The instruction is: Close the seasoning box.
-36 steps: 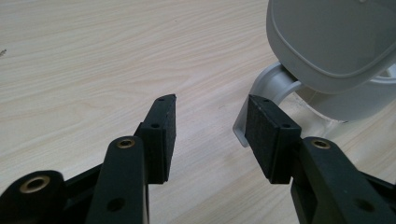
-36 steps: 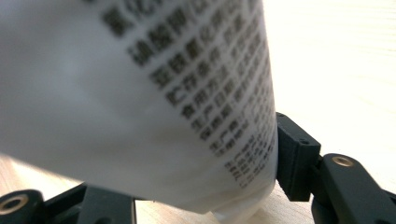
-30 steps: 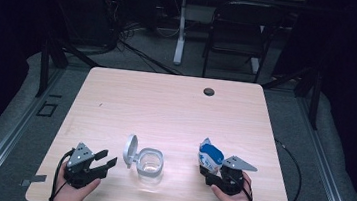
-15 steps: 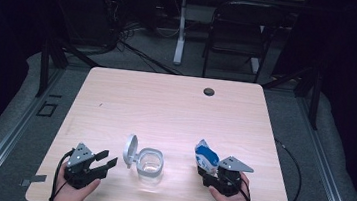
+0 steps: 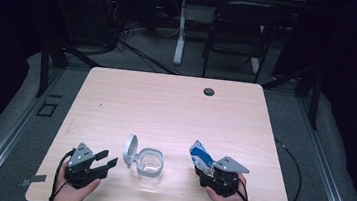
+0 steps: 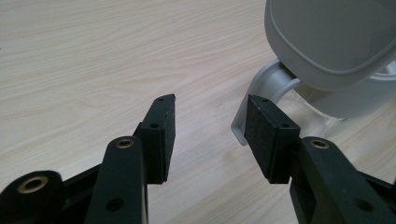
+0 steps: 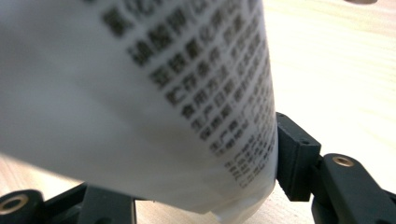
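right hand-held gripper (image 5: 203, 167) — clamped on white-and-blue packet (image 5: 200, 155), tilted up | clear jar (image 5: 150, 164), lid (image 5: 131, 150) flipped open, just to its left on worktop (image 5: 176, 105) | left hand-held gripper (image 5: 106, 159) — jaws apart, empty, jar just right

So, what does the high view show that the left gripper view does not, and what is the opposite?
High view alone: the right gripper shut on a blue and white packet, both hands, a chair behind the table. Left gripper view alone: the left gripper close up, its jaws open with nothing between them, and the container's curved grey handle. Both: the clear container with its grey lid flipped up, and the wooden table.
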The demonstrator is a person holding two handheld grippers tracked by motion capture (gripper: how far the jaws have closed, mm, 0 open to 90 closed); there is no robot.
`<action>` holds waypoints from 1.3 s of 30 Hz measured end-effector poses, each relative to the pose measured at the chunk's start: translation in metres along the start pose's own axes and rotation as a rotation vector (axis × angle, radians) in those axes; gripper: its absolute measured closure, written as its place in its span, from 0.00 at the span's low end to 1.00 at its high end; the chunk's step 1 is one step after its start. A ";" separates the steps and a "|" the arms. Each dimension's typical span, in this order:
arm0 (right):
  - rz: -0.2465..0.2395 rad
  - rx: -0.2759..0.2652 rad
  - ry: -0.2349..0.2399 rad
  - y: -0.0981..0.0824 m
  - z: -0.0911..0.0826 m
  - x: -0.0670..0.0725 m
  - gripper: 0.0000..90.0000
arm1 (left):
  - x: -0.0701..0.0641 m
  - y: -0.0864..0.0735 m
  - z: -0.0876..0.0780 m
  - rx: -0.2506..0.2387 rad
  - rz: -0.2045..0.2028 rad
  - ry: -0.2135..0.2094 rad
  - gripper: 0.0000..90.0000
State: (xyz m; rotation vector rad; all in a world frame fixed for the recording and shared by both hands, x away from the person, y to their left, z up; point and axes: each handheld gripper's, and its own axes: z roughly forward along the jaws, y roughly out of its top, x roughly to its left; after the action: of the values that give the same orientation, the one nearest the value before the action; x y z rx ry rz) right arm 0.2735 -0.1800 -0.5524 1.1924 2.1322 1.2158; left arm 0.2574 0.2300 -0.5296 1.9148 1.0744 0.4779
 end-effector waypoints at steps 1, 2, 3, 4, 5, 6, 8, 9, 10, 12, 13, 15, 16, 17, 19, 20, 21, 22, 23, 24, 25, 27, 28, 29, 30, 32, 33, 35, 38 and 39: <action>-0.015 0.000 -0.003 0.001 0.000 0.001 0.48 | 0.000 0.000 0.000 0.000 0.001 -0.001 0.60; -0.026 0.003 -0.009 0.002 0.000 0.002 0.48 | 0.001 0.000 -0.001 -0.001 0.001 0.001 0.60; -0.042 0.010 -0.015 0.003 0.000 0.003 0.48 | 0.001 0.001 -0.001 -0.003 -0.005 0.004 0.60; -0.047 0.007 -0.011 0.003 0.001 0.004 0.48 | 0.001 0.001 -0.002 -0.003 -0.006 0.001 0.60; -0.062 0.017 -0.018 0.004 0.001 0.005 0.48 | 0.001 0.001 -0.002 -0.003 -0.005 0.002 0.60; -0.062 0.015 -0.017 0.005 0.001 0.005 0.48 | 0.001 0.001 -0.003 0.001 -0.007 0.005 0.60; -0.068 0.019 -0.022 0.006 0.002 0.006 0.48 | 0.001 0.001 -0.003 0.000 -0.008 0.006 0.60; -0.077 0.020 -0.027 0.007 0.002 0.007 0.48 | 0.001 0.001 -0.003 -0.001 -0.008 0.006 0.60; -0.079 0.018 -0.028 0.008 0.002 0.007 0.48 | 0.002 0.001 -0.003 -0.002 -0.008 0.006 0.60; -0.087 0.024 -0.030 0.010 0.001 0.007 0.48 | 0.002 0.001 -0.003 -0.003 -0.008 0.007 0.60; -0.093 0.027 -0.031 0.010 0.001 0.008 0.48 | 0.002 0.001 -0.003 -0.007 -0.009 0.009 0.60; -0.106 0.031 -0.038 0.011 0.001 0.008 0.48 | 0.002 0.001 -0.003 -0.004 -0.007 0.007 0.59; -0.106 0.027 -0.041 0.012 0.002 0.008 0.48 | 0.002 0.001 -0.003 -0.004 -0.007 0.007 0.59; -0.109 0.029 -0.046 0.012 0.002 0.008 0.48 | 0.002 0.001 -0.003 -0.004 -0.008 0.007 0.59; -0.118 0.034 -0.051 0.013 0.003 0.009 0.48 | 0.001 0.001 -0.003 -0.003 -0.006 0.007 0.59; -0.116 0.031 -0.051 0.013 0.004 0.009 0.48 | 0.001 0.001 -0.003 -0.003 -0.005 0.006 0.59; -0.118 0.034 -0.055 0.014 0.004 0.009 0.48 | 0.001 0.001 -0.002 -0.016 -0.007 0.008 0.59; -0.117 0.029 -0.056 0.014 0.005 0.010 0.48 | 0.001 0.001 -0.002 -0.014 -0.006 0.007 0.59; -0.120 0.029 -0.057 0.015 0.005 0.010 0.48 | 0.001 0.001 -0.002 -0.014 -0.006 0.007 0.59; -0.124 0.034 -0.058 0.016 0.004 0.010 0.48 | 0.001 0.001 -0.002 -0.014 -0.007 0.006 0.59; -0.125 0.031 -0.059 0.016 0.005 0.010 0.48 | 0.001 0.001 -0.002 -0.013 -0.007 0.008 0.59; -0.127 0.031 -0.059 0.018 0.005 0.011 0.48 | 0.001 0.000 -0.002 -0.012 -0.007 0.008 0.59; -0.133 0.032 -0.062 0.018 0.005 0.011 0.48 | 0.001 0.000 -0.002 -0.013 -0.007 0.008 0.59; -0.137 0.030 -0.064 0.019 0.005 0.011 0.48 | 0.001 0.000 -0.002 -0.013 -0.006 0.008 0.59; -0.142 0.031 -0.066 0.020 0.005 0.012 0.48 | 0.001 0.001 -0.002 -0.015 -0.006 0.007 0.59; -0.152 0.034 -0.069 0.021 0.005 0.012 0.48 | 0.001 0.001 -0.002 -0.015 -0.007 0.009 0.59; -0.151 0.029 -0.068 0.022 0.006 0.013 0.48 | 0.001 0.001 -0.002 -0.015 -0.006 0.008 0.59; -0.163 0.035 -0.071 0.023 0.006 0.014 0.48 | 0.001 0.001 -0.002 -0.013 -0.006 0.006 0.59; -0.183 0.035 -0.076 0.024 0.007 0.015 0.48 | 0.001 0.001 -0.001 -0.011 -0.005 0.004 0.59; -0.186 0.035 -0.076 0.025 0.007 0.016 0.48 | 0.001 0.001 -0.001 -0.011 -0.006 0.003 0.59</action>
State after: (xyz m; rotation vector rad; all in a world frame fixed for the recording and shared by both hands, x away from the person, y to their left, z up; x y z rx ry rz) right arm 0.2815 -0.1573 -0.5342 1.0115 2.1616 1.0405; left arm 0.2571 0.2311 -0.5284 1.9016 1.0769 0.4832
